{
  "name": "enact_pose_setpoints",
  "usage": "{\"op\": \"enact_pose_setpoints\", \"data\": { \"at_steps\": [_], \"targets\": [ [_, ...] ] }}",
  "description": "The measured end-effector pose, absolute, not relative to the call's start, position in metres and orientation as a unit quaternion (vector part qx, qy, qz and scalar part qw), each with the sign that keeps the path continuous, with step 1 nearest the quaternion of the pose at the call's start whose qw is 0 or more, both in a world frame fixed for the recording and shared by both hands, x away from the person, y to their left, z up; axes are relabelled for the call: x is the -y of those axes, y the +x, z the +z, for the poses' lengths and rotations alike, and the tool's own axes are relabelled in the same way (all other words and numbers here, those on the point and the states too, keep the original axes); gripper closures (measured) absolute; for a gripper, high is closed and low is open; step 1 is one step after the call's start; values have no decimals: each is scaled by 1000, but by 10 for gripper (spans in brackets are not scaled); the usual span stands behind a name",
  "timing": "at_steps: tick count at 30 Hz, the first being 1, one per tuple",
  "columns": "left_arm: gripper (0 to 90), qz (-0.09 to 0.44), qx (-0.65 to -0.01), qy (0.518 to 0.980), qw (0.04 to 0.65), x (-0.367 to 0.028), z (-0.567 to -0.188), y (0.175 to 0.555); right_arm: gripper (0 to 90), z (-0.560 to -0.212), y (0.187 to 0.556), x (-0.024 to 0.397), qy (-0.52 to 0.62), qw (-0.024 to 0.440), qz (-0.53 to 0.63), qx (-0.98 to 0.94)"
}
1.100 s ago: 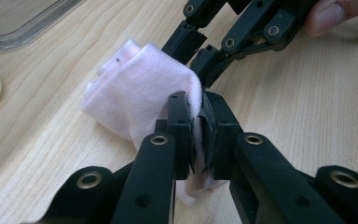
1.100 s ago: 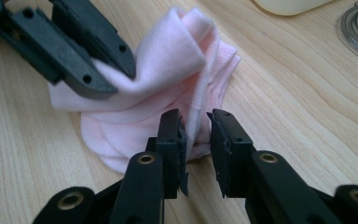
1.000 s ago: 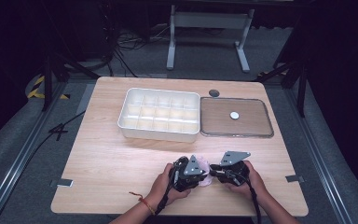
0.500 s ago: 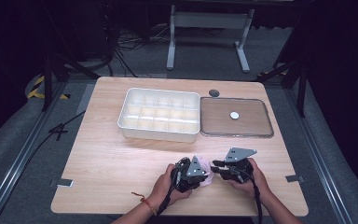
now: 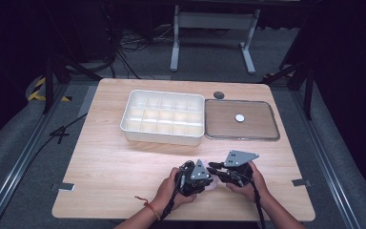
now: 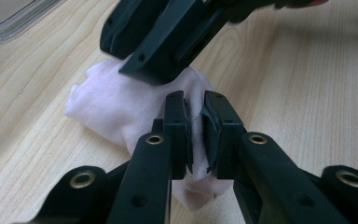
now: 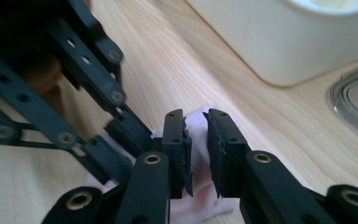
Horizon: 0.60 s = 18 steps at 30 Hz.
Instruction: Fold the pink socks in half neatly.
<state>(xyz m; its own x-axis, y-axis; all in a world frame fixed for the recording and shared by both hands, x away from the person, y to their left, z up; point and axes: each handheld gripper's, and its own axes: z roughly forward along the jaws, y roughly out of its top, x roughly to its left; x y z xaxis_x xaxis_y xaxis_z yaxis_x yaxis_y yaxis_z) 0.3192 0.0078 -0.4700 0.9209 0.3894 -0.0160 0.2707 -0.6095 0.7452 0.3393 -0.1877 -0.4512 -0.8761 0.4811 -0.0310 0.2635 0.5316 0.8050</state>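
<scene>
- Left claw [image 6: 196, 135] is sitting clamped on a fold of the pale pink cloth [image 6: 116, 107]; fabric is showing pinched between the pads.
- Right claw [image 7: 196, 149] has just been closing; its pads are standing narrowly apart with cloth between them, not visibly pressing yet.
- In the high view the right claw [image 5: 218, 168] is now lying closer to the left claw [image 5: 205, 177] than half a second ago; both are meeting over the cloth [image 5: 212, 185].
- Judgement: a two-handed grip for folding or spreading is being set up.
- Cloth is resting on the table [image 5: 114, 171], near its front edge.
- Open room is lying between the hands and the white compartment box [image 5: 164, 117]; the lidded tray [image 5: 240, 119] is standing well apart.
</scene>
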Motion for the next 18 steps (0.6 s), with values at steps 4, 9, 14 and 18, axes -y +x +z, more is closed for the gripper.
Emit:
{"op": "enact_pose_setpoints", "data": {
  "at_steps": [4,9,14,18],
  "targets": [
    [785,73,-185,894,402,-7,-470,318,778,-457,342,188,227,122,419,-871],
    [774,71,-178,896,401,-8,-470,318,780,-465,347,190,231,120,405,-876],
    [759,59,-177,895,406,-10,-468,317,783,-467,348,191,233,114,406,-876],
    [759,51,-153,899,407,-14,-464,315,783,-469,348,192,235,113,407,-876]
  ]
}}
